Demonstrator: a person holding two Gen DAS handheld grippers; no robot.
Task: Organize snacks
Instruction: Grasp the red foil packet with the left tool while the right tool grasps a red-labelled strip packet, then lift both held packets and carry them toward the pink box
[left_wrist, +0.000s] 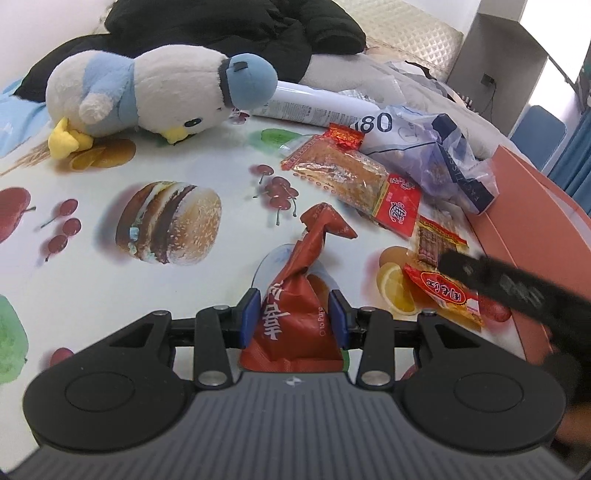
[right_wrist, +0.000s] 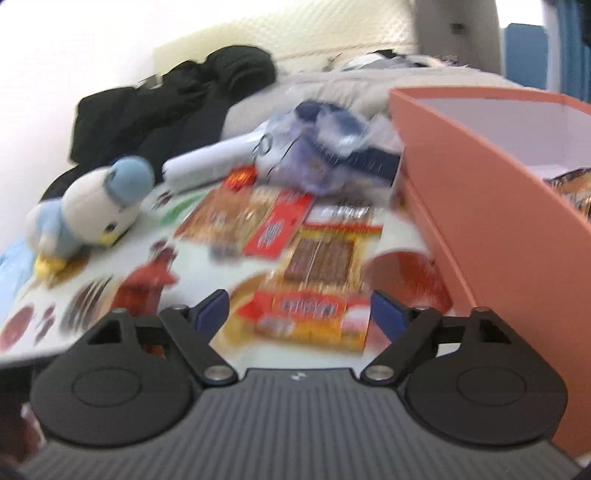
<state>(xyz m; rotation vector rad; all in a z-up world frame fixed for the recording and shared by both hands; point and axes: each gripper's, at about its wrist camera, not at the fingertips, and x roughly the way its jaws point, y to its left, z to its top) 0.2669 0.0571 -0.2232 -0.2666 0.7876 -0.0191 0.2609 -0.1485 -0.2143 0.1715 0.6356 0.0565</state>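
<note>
While my left gripper (left_wrist: 294, 319) points down at the table (left_wrist: 92, 295), its jaws are closed partway on a twisted red snack bag (left_wrist: 295, 295), blue pads pressing both sides. Other snack packets (left_wrist: 354, 177) lie beyond, near the orange box (left_wrist: 532, 221).

Through my right gripper (right_wrist: 300, 314), blurred, my jaws stand wide with nothing gripped, above a yellow-red snack packet (right_wrist: 314, 288) beside the orange box (right_wrist: 480, 206).
</note>
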